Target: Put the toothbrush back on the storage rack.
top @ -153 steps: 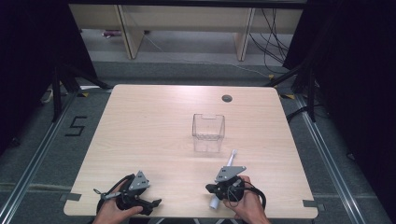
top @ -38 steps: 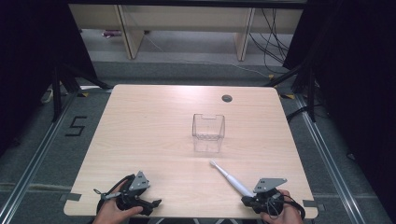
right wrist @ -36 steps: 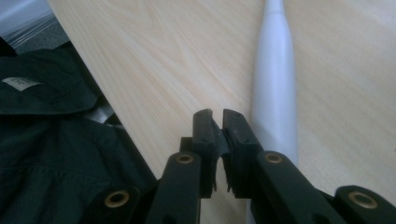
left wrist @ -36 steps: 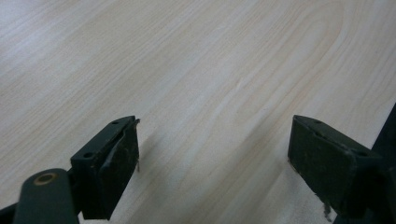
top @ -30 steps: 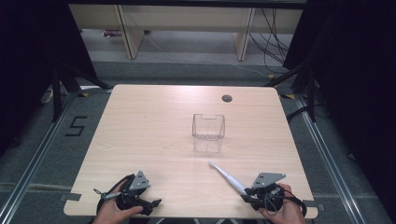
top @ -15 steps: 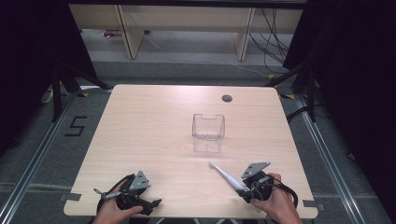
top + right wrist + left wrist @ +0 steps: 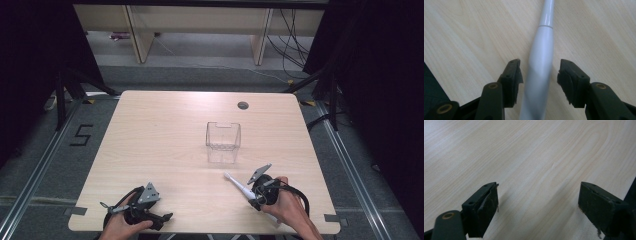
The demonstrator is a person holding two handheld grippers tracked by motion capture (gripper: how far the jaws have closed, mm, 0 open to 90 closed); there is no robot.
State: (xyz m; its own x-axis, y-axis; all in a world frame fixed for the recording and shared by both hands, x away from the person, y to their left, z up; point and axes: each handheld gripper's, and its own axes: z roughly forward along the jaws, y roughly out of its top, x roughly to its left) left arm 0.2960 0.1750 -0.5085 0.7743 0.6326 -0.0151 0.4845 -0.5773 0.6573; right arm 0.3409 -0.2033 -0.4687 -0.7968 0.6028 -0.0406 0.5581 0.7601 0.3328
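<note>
A white toothbrush-like wand (image 7: 238, 184) lies flat on the wooden table (image 7: 165, 140), near the front right, its thin end pointing toward the back left. My right gripper (image 7: 252, 195) straddles its thick handle (image 7: 541, 50). The jaws have just been opening, and the handle lies between them with a narrow gap on each side, so the right gripper (image 7: 540, 75) is open. My left gripper (image 7: 162, 220) rests at the front left edge. Its jaws stand wide apart over bare wood in the left gripper view (image 7: 537, 202).
A clear plastic box (image 7: 223, 142) stands upright near the middle of the table, behind the wand. A small round hole (image 7: 243, 105) sits near the far edge. Shelving and cables lie beyond the table, with dark curtains at both sides.
My right hand has slid left from the front right corner onto the wand's handle, and its jaws have spread. The wand and the left hand have stayed put.
</note>
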